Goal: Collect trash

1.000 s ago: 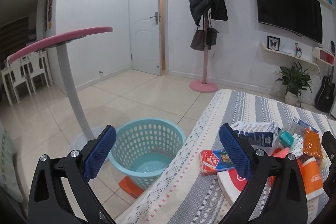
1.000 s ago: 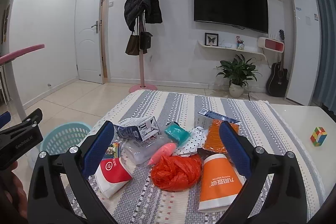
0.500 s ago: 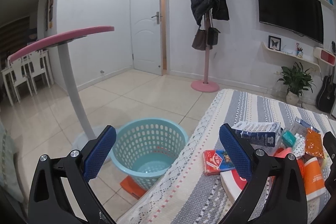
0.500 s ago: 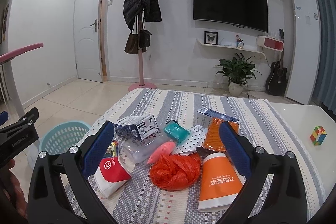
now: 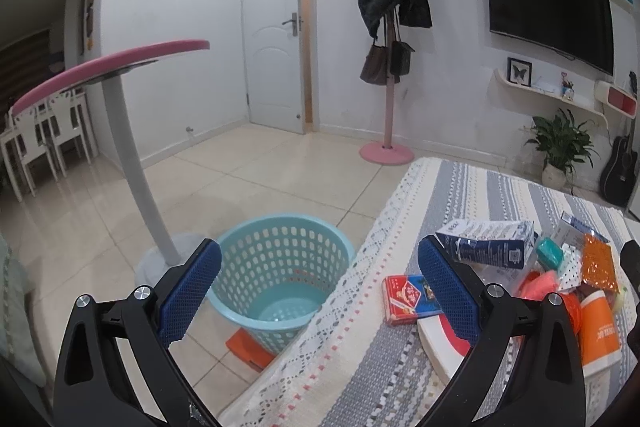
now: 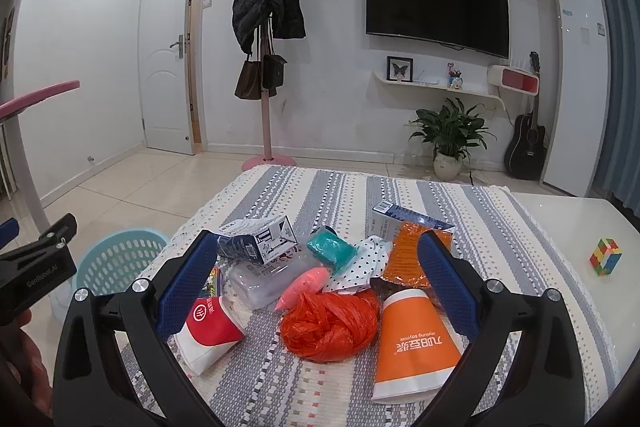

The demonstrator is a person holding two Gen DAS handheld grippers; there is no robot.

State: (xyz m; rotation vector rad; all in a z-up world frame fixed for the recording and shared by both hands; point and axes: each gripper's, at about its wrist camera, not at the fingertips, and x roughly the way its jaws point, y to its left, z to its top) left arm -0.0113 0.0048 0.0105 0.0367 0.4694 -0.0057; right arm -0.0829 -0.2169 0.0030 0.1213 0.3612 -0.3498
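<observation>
Trash lies in a pile on the striped tablecloth [image 6: 304, 195]: a crumpled orange plastic bag [image 6: 328, 323], an orange paper cup [image 6: 412, 339], a red and white paper cup [image 6: 208, 323], a blue and white carton [image 6: 256, 241], a clear plastic bottle [image 6: 264, 279] and an orange packet [image 6: 404, 255]. A teal perforated basket [image 5: 280, 267] stands on the floor left of the table. A red and blue packet [image 5: 408, 299] lies near the table edge. My right gripper [image 6: 316, 283] is open over the pile. My left gripper [image 5: 316, 291] is open, above the basket and table edge.
A pink round table on a white stand [image 5: 120, 99] stands left of the basket. A flat orange object [image 5: 248, 347] lies on the floor by the basket. A colour cube [image 6: 606, 255] sits on the bare white table at right. A coat stand [image 6: 266, 67] stands at the back.
Both views have shifted only slightly; the left gripper drifted a little. Both grippers stay open and empty. The trash has not moved.
</observation>
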